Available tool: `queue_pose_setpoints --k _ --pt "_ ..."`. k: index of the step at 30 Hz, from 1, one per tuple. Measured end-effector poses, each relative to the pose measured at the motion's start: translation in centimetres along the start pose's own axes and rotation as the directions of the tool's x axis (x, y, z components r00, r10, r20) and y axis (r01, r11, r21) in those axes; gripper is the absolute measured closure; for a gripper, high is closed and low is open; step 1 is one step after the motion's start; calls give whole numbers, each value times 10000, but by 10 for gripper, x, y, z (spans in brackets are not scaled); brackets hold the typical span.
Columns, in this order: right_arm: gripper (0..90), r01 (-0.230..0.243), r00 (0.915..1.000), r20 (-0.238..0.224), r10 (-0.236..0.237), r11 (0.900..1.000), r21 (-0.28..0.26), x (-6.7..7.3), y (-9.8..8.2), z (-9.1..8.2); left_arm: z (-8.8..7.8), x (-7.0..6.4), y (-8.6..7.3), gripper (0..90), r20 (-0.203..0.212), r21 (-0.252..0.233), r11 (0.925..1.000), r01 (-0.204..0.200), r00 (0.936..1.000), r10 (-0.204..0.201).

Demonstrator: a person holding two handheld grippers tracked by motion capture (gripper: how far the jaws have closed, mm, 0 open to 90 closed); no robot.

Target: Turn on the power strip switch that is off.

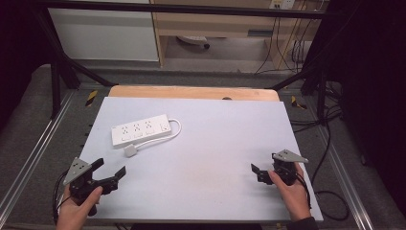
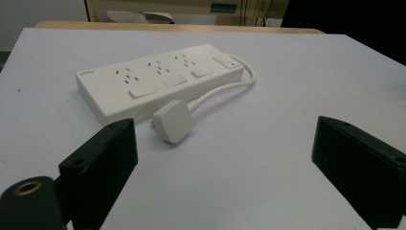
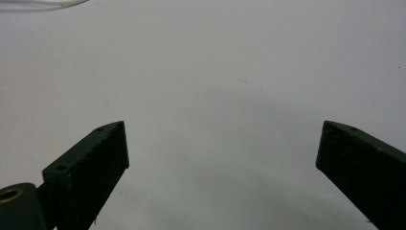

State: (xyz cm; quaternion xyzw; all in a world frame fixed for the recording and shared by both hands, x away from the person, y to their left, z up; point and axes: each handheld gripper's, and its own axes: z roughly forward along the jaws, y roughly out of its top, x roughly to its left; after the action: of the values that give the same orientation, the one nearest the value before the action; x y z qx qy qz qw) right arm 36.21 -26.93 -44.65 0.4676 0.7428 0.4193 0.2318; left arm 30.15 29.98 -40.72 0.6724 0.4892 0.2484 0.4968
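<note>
High view: power strip (image 1: 140, 130) lies far-left on table (image 1: 215, 158), long axis roughly left-right, cord end toward centre; plug (image 1: 130, 151) just in front. Left gripper (image 1: 111, 175) & right gripper (image 1: 255, 171) both spread wide, nothing held (well apart from strip). Approach plug low w/ left, straddle its body squarely.

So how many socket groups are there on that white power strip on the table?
3. They sit in a row along the power strip: one near its far-left end, one in the middle, and one beside the switch at the cable end.
</note>
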Motion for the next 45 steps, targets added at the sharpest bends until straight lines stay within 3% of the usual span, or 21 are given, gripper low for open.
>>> queue_pose_setpoints --k 5,7,11,17,28,45 --pt "43 9 10000 -61 -9 10000 31 2 -1 0 4 -4 9 85 179 47 9998 -199 9996 198" --pt "44 26 10000 -62 -26 10000 42 2 -1 0 7 -7 13 82 229 186 9987 -478 9986 473" --pt "46 -70 10000 -67 71 9999 108 1 -1 1 15 -15 21 82 548 338 9979 -556 9971 537" --pt "46 -41 10000 -86 42 9999 97 1 0 0 24 -19 31 83 634 433 9965 -712 9956 683" --pt "45 -38 9999 -144 40 9999 134 3 1 1 45 -21 60 90 520 224 9957 -897 9947 885" --pt "39 -194 9998 -103 195 9998 107 0 2 0 72 -17 85 76 413 212 9940 -1072 9935 1062"
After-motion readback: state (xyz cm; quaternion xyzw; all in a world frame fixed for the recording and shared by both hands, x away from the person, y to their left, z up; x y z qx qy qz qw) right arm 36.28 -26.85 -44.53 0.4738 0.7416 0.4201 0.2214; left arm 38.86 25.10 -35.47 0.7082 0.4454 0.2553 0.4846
